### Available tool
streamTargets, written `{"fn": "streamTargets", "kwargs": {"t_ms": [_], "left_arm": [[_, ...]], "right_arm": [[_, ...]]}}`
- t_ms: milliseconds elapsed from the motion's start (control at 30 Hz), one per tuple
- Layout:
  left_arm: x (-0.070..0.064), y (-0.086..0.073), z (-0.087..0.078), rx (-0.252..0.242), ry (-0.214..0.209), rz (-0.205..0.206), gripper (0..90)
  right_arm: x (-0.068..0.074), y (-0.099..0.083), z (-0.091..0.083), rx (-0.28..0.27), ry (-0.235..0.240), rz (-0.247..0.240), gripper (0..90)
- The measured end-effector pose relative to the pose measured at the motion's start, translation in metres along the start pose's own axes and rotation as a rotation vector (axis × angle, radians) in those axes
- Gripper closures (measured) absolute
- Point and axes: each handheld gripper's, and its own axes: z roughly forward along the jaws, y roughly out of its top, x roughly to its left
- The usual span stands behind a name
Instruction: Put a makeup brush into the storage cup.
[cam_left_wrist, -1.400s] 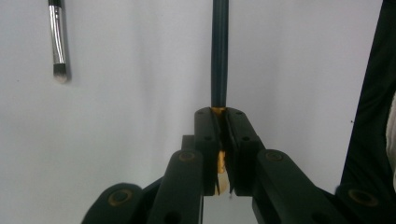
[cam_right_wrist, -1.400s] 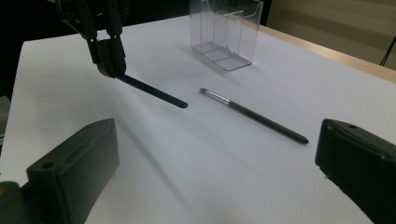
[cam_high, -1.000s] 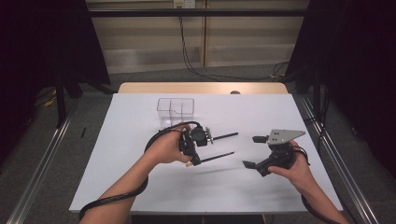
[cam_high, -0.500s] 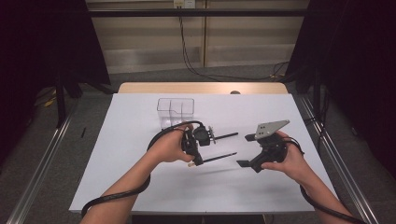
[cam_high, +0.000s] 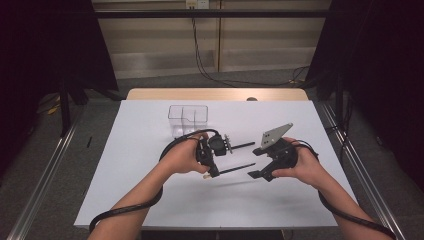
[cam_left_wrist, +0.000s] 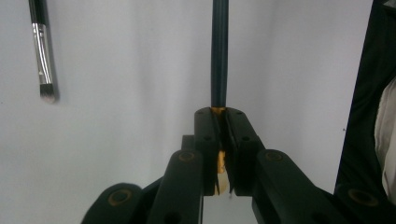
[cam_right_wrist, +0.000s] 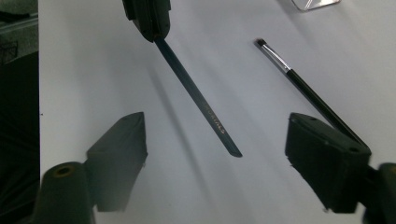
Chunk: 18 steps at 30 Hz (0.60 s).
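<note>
My left gripper (cam_high: 215, 172) (cam_left_wrist: 222, 114) is shut on the gold ferrule end of a dark makeup brush (cam_high: 237, 168) (cam_left_wrist: 219, 51). The brush's thin handle (cam_right_wrist: 198, 98) sticks out to the right, just above the white table. My right gripper (cam_high: 256, 162) (cam_right_wrist: 218, 137) is open, and its two jaws stand either side of the handle's free tip without touching it. A second brush (cam_high: 243, 146) (cam_left_wrist: 43, 51) (cam_right_wrist: 299, 79) with a silver ferrule lies flat on the table just beyond the held one.
A clear plastic box (cam_high: 188, 117) with compartments stands behind my left hand, and its corner (cam_right_wrist: 314, 3) shows in the right gripper view. The white table (cam_high: 150, 200) has bare room at front and left. Cables trail off the front edge.
My right gripper has moved left toward the held brush's handle tip, and its grey plate has tilted up. The left gripper and its brush have hardly moved.
</note>
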Motion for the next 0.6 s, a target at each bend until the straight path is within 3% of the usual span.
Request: {"fn": "streamTargets", "kwargs": {"t_ms": [133, 333, 600], "left_arm": [[0.000, 0.002, 0.000, 0.000, -0.005, 0.006, 84.5], [0.000, 0.004, 0.000, 0.005, -0.013, 0.013, 84.5], [-0.001, 0.005, 0.002, 0.001, -0.009, 0.008, 84.5]], "right_arm": [[0.000, 0.005, 0.002, 0.020, 0.005, -0.025, 35.0], [-0.001, 0.009, 0.002, 0.022, 0.005, -0.070, 48.2], [0.003, 0.015, 0.007, 0.038, 0.041, -0.108, 56.2]]}}
